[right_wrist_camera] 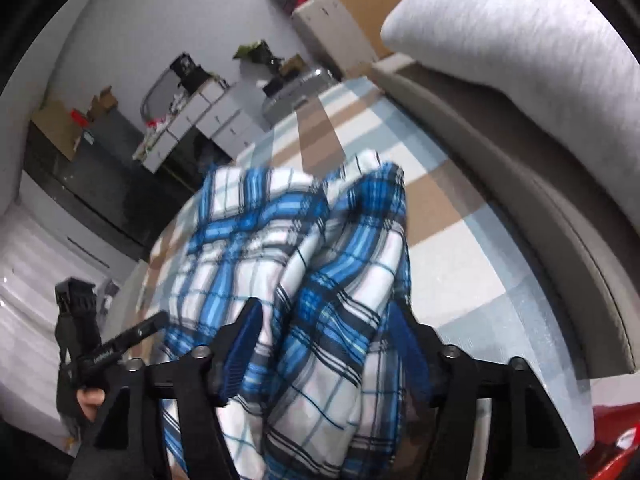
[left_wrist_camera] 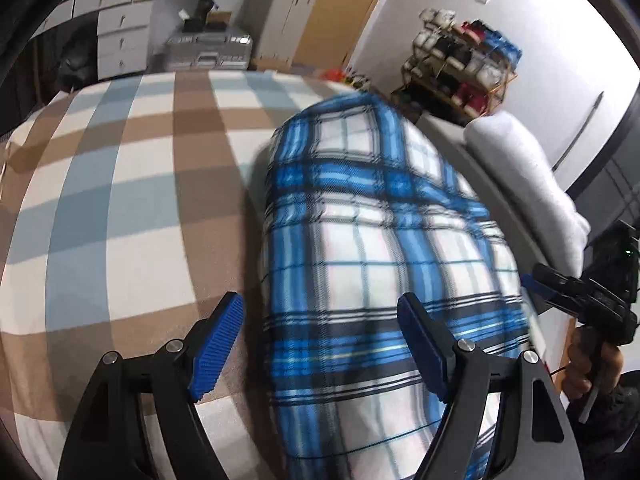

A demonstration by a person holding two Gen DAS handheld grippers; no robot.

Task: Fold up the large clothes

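A blue, white and black plaid garment lies as a thick folded bundle on the bed's checked cover. My left gripper is open at the bundle's near end: one finger is over the cloth, the other over the bare cover, and neither pad presses anything. At the bundle's right edge is my right gripper, held by a hand. In the right wrist view the garment bunches up between the blue pads of my right gripper, which is shut on the cloth. The left gripper shows at the left of that view.
A white pillow lies along the grey bed frame beside the garment. Beyond the bed stand white drawers, a silver case and a loaded shoe rack. A red object sits by the bed's near corner.
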